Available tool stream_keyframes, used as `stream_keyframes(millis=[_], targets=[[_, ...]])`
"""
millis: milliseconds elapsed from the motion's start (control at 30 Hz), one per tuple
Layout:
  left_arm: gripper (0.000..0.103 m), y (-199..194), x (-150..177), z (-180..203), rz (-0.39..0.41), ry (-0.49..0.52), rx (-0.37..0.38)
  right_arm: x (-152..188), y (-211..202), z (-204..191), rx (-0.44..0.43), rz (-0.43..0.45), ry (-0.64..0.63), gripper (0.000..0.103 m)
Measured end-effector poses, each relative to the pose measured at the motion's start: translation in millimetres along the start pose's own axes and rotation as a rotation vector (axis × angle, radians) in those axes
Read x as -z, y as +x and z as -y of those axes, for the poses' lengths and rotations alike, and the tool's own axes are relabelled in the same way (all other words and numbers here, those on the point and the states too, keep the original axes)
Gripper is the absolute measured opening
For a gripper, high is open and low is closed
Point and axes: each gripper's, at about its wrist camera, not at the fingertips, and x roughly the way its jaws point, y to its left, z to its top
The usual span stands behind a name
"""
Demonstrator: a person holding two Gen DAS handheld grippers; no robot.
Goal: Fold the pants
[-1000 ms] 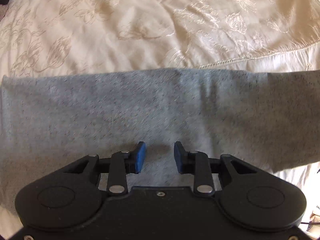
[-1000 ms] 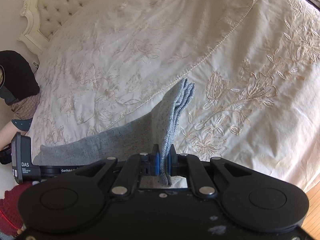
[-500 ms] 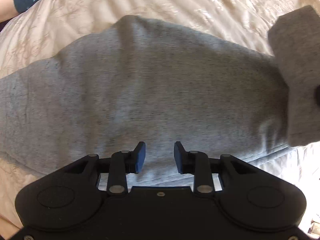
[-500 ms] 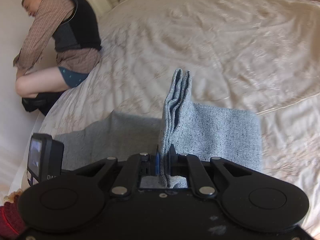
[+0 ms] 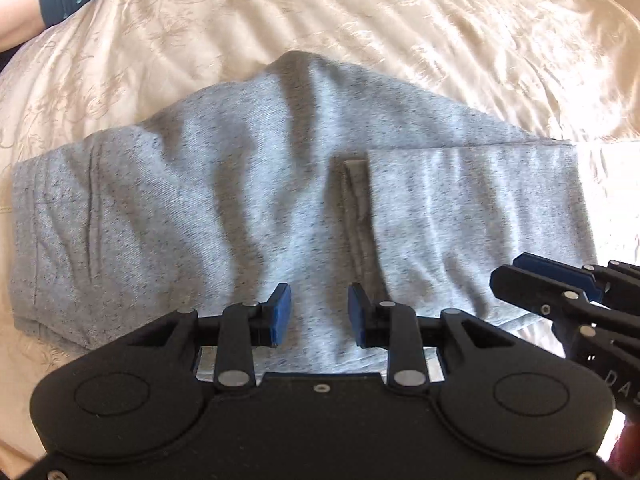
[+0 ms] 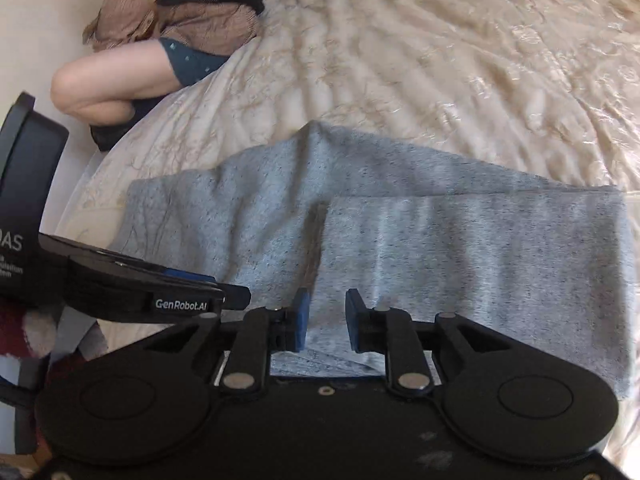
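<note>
Pants [image 5: 248, 200]: grey marled fabric, folded over on itself, lying flat across the middle of both views on a cream embroidered bedspread [image 5: 400, 32].
Fold edge: in the left wrist view the turned-over layer covers the right half of the pants; its edge runs down the centre of the frame, with a dark shadow beside it.
Left gripper [image 5: 319, 314]: bottom centre of its own view, blue pads spread apart with nothing between them; the pants lie directly beyond and below the fingertips.
Right gripper [image 6: 327, 320]: bottom centre of its own view, jaws parted and having just been opening; no cloth is pinched, and the pants lie under and ahead of the gap.
Contact: whether either set of tips touches the fabric is hard to judge from these angles.
Grippers together: the right gripper also shows at the right edge of the left wrist view, over the near right corner of the pants; the left gripper shows at the left edge of the right wrist view, over the pants' near left part.
Person [image 6: 168, 52]: sits at the upper left of the right wrist view, at the bed's far edge, well apart from the pants.
</note>
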Motion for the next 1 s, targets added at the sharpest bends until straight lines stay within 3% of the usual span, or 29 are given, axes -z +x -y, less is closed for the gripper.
stream_keyframes(millis=[167, 300, 367, 433, 533, 667, 833, 933, 1000], targets=[[0.04, 11, -15, 48, 0.006, 0.06, 0.047, -8, -15, 68, 0.149, 0.005, 0.132, 0.023], [0.04, 45, -15, 75, -0.034, 0.087, 0.041, 0, 10, 130, 0.238, -0.081, 0.201, 0.024], [0.04, 67, -10, 79, -0.088, 0.074, 0.006, 6, 20, 157, 0.304, -0.136, 0.231, 0.012], [0.04, 75, -4, 80, -0.086, 0.075, -0.015, 9, 16, 172, 0.287, -0.154, 0.27, 0.006], [0.04, 70, -1, 79, -0.064, 0.027, -0.024, 0, -5, 164, 0.232, -0.09, 0.211, 0.016], [0.04, 55, 4, 70, -0.045, -0.072, -0.026, -22, -4, 153, 0.188, -0.034, 0.101, 0.016], [0.041, 36, 30, 56, -0.037, -0.14, -0.061, -41, 35, 180, 0.241, -0.115, 0.156, 0.011], [0.041, 27, 43, 37, -0.051, -0.206, -0.095, -39, 35, 185, 0.226, -0.13, 0.152, 0.009], [0.041, 23, 52, 20, -0.057, -0.259, -0.113, -35, 29, 182, 0.215, -0.139, 0.111, 0.013]])
